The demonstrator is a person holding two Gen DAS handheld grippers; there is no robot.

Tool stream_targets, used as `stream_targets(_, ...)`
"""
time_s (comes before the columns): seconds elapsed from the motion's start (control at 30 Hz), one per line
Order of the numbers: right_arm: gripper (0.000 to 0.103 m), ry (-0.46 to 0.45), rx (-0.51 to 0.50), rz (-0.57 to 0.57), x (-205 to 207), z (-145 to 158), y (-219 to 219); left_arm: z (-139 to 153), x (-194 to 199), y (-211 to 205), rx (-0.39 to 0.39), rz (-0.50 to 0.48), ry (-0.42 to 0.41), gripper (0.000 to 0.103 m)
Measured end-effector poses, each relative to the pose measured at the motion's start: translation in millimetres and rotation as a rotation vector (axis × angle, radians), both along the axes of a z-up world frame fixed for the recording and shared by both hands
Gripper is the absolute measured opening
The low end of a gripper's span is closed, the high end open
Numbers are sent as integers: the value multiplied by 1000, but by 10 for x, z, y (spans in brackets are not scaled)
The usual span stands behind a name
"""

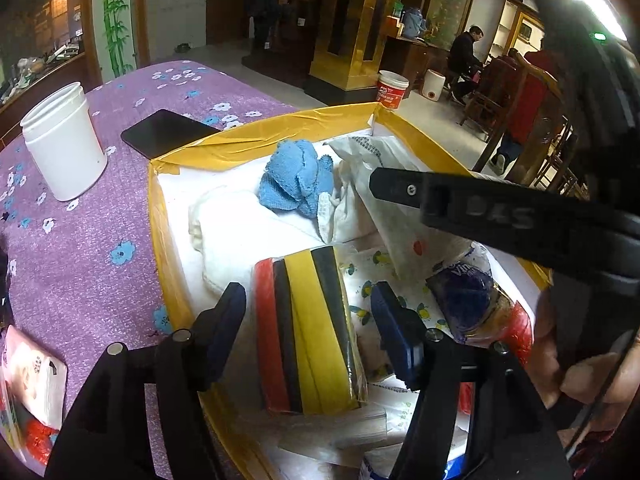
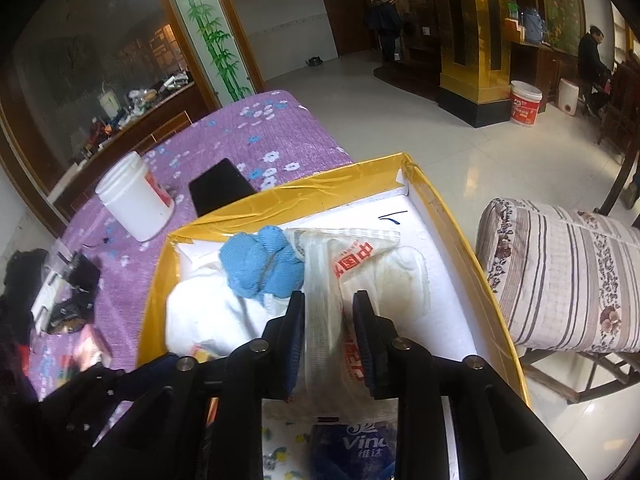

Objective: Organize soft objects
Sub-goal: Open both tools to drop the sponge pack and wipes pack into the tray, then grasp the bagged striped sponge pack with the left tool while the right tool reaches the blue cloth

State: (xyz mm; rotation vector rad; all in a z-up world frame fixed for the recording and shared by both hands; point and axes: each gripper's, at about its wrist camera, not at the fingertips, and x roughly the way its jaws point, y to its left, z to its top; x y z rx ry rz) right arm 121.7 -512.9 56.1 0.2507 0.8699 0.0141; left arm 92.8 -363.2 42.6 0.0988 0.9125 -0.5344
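A yellow-taped box (image 1: 256,152) (image 2: 320,192) with a white lining holds soft things: a blue knitted cloth (image 1: 296,178) (image 2: 260,266), white cloths (image 1: 236,232) (image 2: 208,316), a white plastic bag (image 1: 384,168) (image 2: 344,264), tissue packs (image 1: 468,296) (image 2: 352,448). My left gripper (image 1: 308,308) is open, its fingers on either side of a pack of striped red, black and yellow sponges (image 1: 308,328) lying in the box. My right gripper (image 2: 328,316) straddles the white plastic bag; whether it pinches it is unclear. It shows in the left wrist view (image 1: 460,200).
The box sits on a purple flowered tablecloth (image 1: 88,240) (image 2: 256,136). On it stand a white plastic jar (image 1: 64,140) (image 2: 136,200), a black phone (image 1: 168,132) (image 2: 220,190) and a tissue pack (image 1: 32,376). A striped cushion on a chair (image 2: 568,272) is at the right.
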Motion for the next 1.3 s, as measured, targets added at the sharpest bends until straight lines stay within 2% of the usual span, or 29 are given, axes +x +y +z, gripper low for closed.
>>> stream_targets(0.07,44,-13,24,-4,-82,56,-7,5,-17,-6,1,-5,-4,64)
stream_targets(0.1,46,-22,26,-6,-124,82,6,9,-26,-9,4,-6,-9,64)
stream_targets(0.17,60,-55,26,1,-243,141,50,22,-50,-14,8,-8,-20,64)
stream_targets(0.2,63,-73,27,5,-310,168,75,36,-60,-12,6,-11,-24,64)
stream_targets(0.33,63,-155,48,-19,-574,267,110,120,-96,12,-10,-16,-36,64)
stream_targets(0.43,63,-200,107,-54,-742,327,31,230,-122,53,-23,-19,-40,64)
stream_targets(0.57,65,-243,156,-88,-963,455,-88,377,-161,134,-48,-30,-20,64)
stream_targets(0.77,68,-305,187,-85,-1232,667,-29,539,-223,412,-77,-13,25,64)
stream_targets(0.9,69,-311,204,-39,-1275,744,140,586,-268,787,-86,9,43,64)
stream_targets(1.07,69,-289,203,59,-1263,735,503,578,-335,1467,-70,75,33,64)
stream_targets(1.17,69,-268,193,120,-1252,702,762,504,-357,1968,-50,139,33,65)
stream_targets(1.3,69,-233,171,190,-1228,617,1067,325,-289,2536,-22,252,50,73)
